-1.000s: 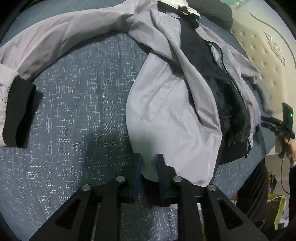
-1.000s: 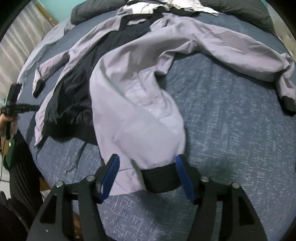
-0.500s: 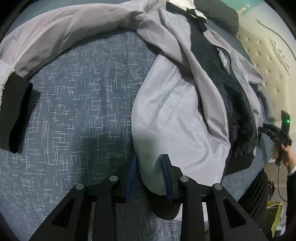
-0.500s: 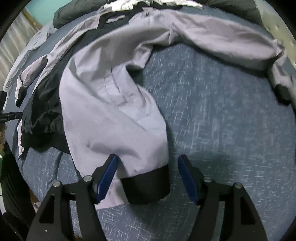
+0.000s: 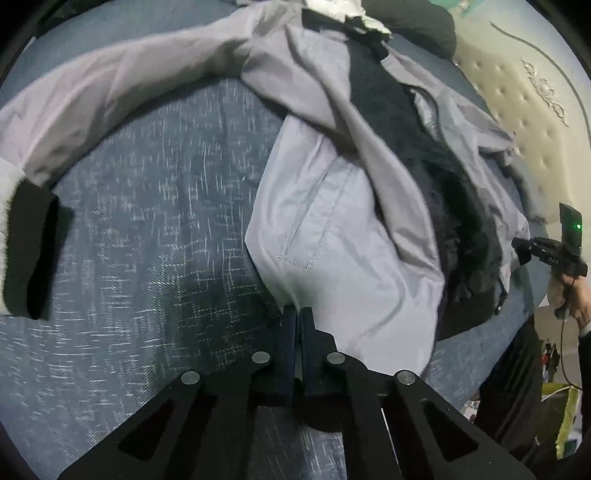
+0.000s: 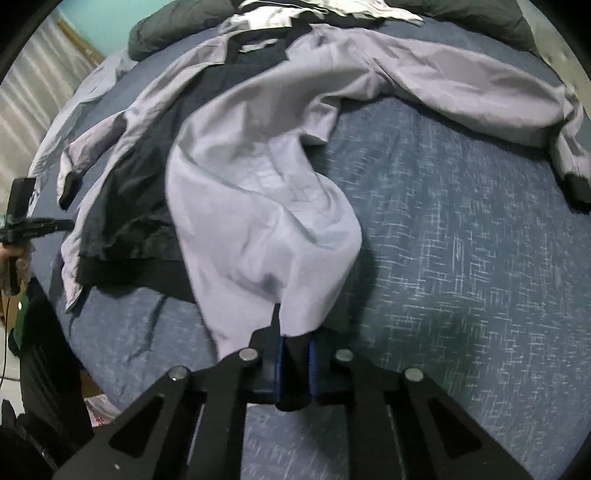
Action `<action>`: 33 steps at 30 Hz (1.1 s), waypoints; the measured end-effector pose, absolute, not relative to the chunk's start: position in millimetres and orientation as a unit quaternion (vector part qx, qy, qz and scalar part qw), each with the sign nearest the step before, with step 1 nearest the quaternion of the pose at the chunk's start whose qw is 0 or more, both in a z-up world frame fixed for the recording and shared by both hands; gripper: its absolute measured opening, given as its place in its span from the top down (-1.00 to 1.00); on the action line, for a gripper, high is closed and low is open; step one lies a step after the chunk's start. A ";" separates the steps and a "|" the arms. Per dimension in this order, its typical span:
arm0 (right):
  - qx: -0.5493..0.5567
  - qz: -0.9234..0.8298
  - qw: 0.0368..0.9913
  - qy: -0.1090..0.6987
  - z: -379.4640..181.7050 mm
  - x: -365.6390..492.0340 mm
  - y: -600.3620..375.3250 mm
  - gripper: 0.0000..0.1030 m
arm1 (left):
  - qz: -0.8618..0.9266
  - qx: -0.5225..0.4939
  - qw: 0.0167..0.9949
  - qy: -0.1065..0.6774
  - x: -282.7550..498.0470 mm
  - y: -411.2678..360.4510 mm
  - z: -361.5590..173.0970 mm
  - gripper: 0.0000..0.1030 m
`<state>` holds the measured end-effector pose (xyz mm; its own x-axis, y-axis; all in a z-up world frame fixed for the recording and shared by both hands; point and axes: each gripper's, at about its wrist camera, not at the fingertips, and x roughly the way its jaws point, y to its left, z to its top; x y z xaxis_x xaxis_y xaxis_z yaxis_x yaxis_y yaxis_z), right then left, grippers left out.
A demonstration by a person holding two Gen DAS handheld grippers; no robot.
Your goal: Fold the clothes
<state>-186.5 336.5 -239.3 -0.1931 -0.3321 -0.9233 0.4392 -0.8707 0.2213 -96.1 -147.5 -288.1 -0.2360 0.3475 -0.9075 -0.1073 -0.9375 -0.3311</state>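
A pale grey jacket (image 5: 332, 229) with black lining and black cuffs lies open on a blue bedspread (image 5: 147, 221). My left gripper (image 5: 296, 314) is shut on the bottom hem of one front panel. Its sleeve runs to the upper left and ends in a black cuff (image 5: 29, 251). In the right wrist view the same jacket (image 6: 258, 206) spreads across the bedspread (image 6: 461, 258). My right gripper (image 6: 294, 343) is shut on the black hem band of the other front panel, with the fabric lifted a little. The other sleeve cuff (image 6: 576, 188) lies at the far right.
Dark pillows (image 6: 177, 26) and a white-and-black garment (image 6: 280, 14) lie at the head of the bed. A tufted headboard (image 5: 535, 122) stands at the right. The bed's near edge drops off by a dark-clothed person (image 5: 517, 369).
Both grippers have closed on the jacket's bottom hem; the right one was wide open around the black band, the left was part open. The held fabric has risen slightly.
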 end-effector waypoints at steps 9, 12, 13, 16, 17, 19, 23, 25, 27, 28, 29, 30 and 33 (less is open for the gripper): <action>0.579 -0.765 0.282 0.006 -186.0 -162.0 331.9 0.84 | 0.802 -0.569 0.167 -0.064 -64.8 -126.1 -213.1 0.97; 0.575 -0.765 0.288 -0.027 -168.0 -151.7 336.2 0.84 | 0.811 -0.558 0.168 -0.059 -76.1 -147.6 -206.3 0.97; 0.575 -0.765 0.288 -0.035 -164.1 -148.1 339.2 0.84 | 0.813 -0.554 0.169 -0.060 -74.9 -147.9 -201.4 0.97; 0.576 -0.764 0.286 -0.062 -155.0 -137.7 349.6 0.84 | 0.820 -0.543 0.171 -0.059 -64.0 -156.6 -182.9 0.97; 0.578 -0.762 0.281 -0.075 -157.2 -135.2 355.3 0.84 | 0.821 -0.541 0.172 -0.058 -58.7 -156.0 -177.8 0.97; 0.583 -0.759 0.271 -0.104 -163.9 -130.4 367.6 0.85 | 0.821 -0.541 0.171 -0.062 -49.5 -158.6 -174.9 0.97; 0.588 -0.768 0.241 -0.075 -171.6 -129.9 369.8 0.84 | 0.814 -0.557 0.146 -0.068 -43.3 -170.7 -196.6 0.97; 0.590 -0.773 0.226 -0.057 -175.2 -130.0 370.1 0.84 | 0.809 -0.568 0.132 -0.077 -43.0 -176.4 -210.6 0.97; 0.591 -0.778 0.210 -0.040 -178.8 -130.0 370.4 0.76 | 0.801 -0.579 0.120 -0.093 -44.3 -182.6 -229.0 0.97; 0.592 -0.780 0.203 -0.031 -180.6 -130.1 370.5 0.73 | 0.800 -0.581 0.116 -0.096 -44.7 -183.7 -231.9 0.97; 0.592 -0.781 0.195 -0.022 -182.4 -130.1 370.6 0.68 | 0.798 -0.584 0.109 -0.100 -45.0 -186.4 -235.8 0.96; 0.593 -0.783 0.187 -0.013 -184.3 -130.2 370.8 0.59 | 0.797 -0.586 0.102 -0.105 -45.4 -189.1 -239.7 0.96; 0.594 -0.788 0.163 0.014 -189.7 -130.3 371.2 0.42 | 0.801 -0.582 0.089 -0.110 -45.3 -197.7 -235.7 0.95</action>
<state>-130.3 371.2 -189.7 -0.2419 -0.2407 -0.9400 0.2738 -0.9463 0.1718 -45.3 -197.7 -235.7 -0.3069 0.2705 -0.9125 -0.0156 -0.9601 -0.2794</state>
